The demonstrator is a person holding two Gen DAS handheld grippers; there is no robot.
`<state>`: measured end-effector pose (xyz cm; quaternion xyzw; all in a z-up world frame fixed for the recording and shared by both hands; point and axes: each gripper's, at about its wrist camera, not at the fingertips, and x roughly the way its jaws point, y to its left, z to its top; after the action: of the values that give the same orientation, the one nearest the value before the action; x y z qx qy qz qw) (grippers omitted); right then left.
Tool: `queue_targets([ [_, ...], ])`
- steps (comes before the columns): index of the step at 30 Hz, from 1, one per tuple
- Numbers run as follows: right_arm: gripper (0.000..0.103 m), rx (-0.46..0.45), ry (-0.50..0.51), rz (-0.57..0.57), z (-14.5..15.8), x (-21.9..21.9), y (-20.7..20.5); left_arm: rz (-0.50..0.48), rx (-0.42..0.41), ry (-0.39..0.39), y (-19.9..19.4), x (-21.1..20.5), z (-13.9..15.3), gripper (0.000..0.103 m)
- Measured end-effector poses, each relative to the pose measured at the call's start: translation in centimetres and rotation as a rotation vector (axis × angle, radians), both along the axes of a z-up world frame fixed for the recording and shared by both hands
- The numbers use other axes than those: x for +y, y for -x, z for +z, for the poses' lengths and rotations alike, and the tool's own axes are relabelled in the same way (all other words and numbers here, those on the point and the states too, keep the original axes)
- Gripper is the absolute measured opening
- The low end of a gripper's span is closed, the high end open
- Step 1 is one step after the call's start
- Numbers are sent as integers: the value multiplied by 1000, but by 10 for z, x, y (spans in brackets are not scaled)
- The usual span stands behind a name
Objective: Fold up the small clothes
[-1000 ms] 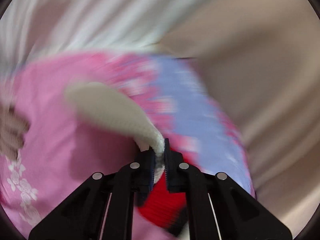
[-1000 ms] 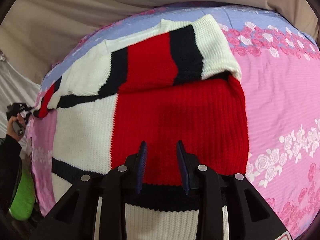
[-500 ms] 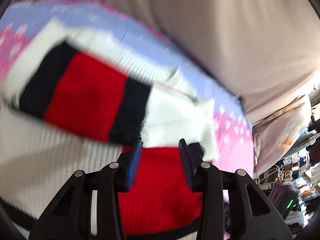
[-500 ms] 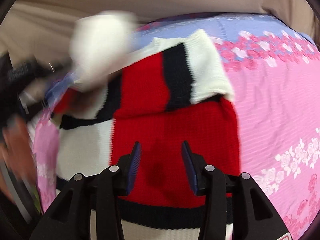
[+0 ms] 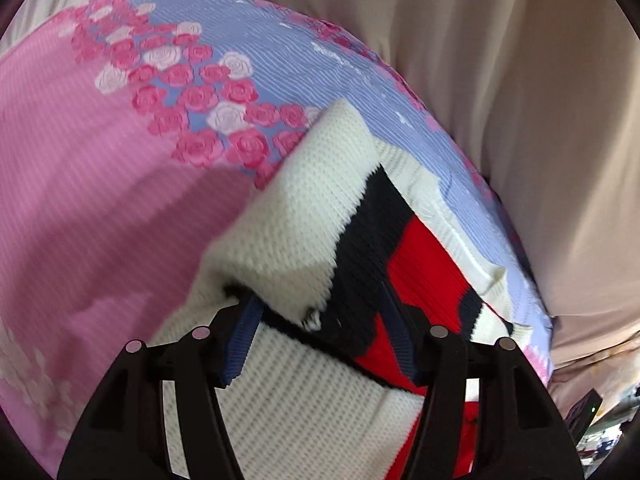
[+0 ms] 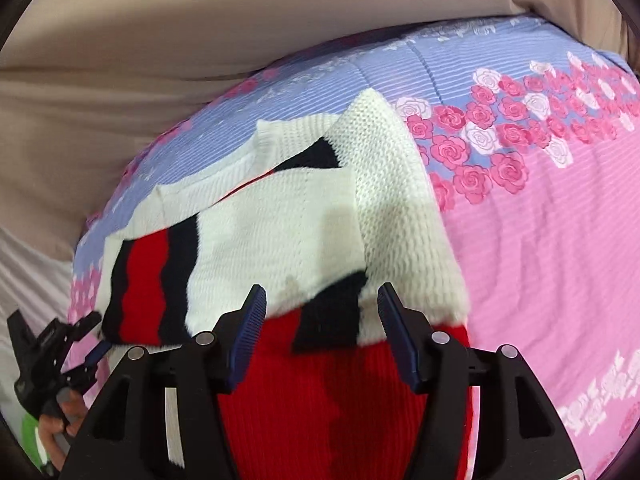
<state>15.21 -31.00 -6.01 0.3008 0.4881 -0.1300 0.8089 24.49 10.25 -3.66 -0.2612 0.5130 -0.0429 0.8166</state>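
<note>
A small knitted sweater [image 6: 304, 216] in white, red and black lies on a pink and lilac rose-print bedspread [image 6: 560, 220]. Both sleeves are folded across its body. My right gripper [image 6: 320, 316] is open and empty, just above the sweater's red middle. My left gripper [image 5: 316, 320] is open and empty, low over the folded white sleeve [image 5: 296, 220]. The left gripper also shows at the lower left of the right wrist view [image 6: 86, 344], beside the sweater's left edge.
Beige sheet or curtain [image 5: 520, 100] lies beyond the bedspread's far edge. A hand [image 6: 60, 424] holds the left gripper at the frame's lower left. Cluttered shelves [image 5: 600, 432] show at the far right.
The left gripper let go of the white sleeve, which now lies folded across the sweater, and swung back to the sweater's left side. The right gripper opened a little wider and edged forward.
</note>
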Motion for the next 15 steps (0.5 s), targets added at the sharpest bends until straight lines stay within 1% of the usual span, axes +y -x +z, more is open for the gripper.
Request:
queue_targets([
  [2,58,22,1,-25,-6,-4,-6,-10,2,-17,-4,-3,-1,57],
  [4,58,18,-14,-38,-9,-4,-9,-15,14,-18,-10,-6,-4,57],
  [5,58,16,-20,-43,-10,-3,-10,-13,20,-15,-16,-4,-9,57],
  [6,58,13,-25,-44,-11,-2,-10,-8,22,-7,-13,6,-9,57],
  [7,58,13,-30,-41,-13,-1,-13,8,27,16,-11,11,-10,57],
  [9,58,10,-29,-36,-14,1,-16,62,41,85,-17,22,-17,52],
  [10,54,6,-26,-33,-14,1,-18,96,52,126,-18,29,-20,38],
  [11,37,0,-21,-28,-13,1,-21,115,57,151,-20,34,-21,17],
  [12,12,-3,-16,-17,-11,1,-24,115,52,160,-23,37,-19,10],
  [13,11,-6,-18,-7,-9,0,-28,108,31,152,-24,38,-13,10],
  [14,10,-29,-16,-1,-3,0,-31,94,-7,134,-23,37,-4,9],
  [15,10,-103,-1,11,17,2,-31,79,-48,104,-21,35,7,9],
])
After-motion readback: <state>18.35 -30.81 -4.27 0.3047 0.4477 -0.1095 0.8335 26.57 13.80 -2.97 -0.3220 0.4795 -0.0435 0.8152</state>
